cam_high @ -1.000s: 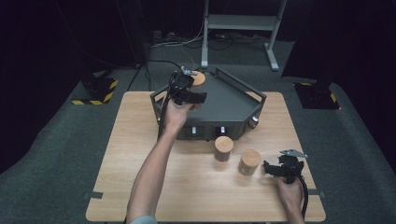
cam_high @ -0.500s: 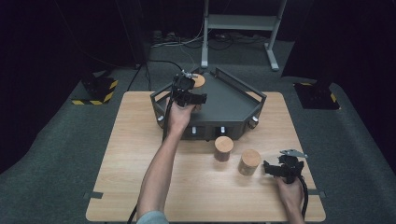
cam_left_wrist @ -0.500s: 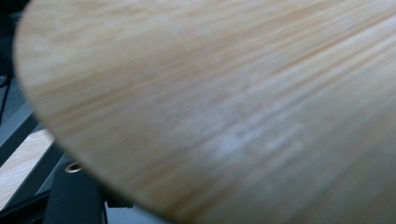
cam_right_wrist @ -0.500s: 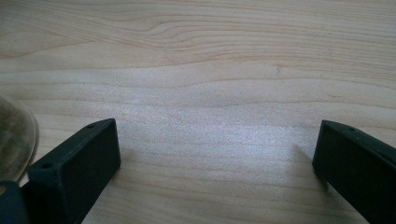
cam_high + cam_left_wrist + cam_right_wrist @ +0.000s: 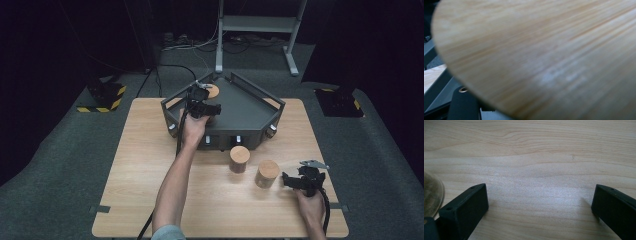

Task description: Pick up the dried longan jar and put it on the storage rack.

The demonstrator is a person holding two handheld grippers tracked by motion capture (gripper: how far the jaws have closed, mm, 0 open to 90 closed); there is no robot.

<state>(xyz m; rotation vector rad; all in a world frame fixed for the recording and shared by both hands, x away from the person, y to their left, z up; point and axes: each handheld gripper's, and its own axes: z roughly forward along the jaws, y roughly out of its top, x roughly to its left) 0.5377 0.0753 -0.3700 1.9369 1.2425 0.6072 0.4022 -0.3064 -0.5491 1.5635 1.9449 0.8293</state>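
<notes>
Left gripper clamps a wood-lidded jar over the tray; right gripper gapes empty on the table. Seat your jar flat before letting go.

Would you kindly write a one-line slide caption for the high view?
Left gripper holds a wooden-lidded jar over the dark tray; two jars wait near the resting right gripper.

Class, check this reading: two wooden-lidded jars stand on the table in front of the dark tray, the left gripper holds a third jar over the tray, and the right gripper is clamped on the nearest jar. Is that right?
Not quite. The right gripper is open, its jaws spread over bare table, as the right gripper view shows. The rest stands: two jars before the tray, left gripper holding a third jar.
</notes>
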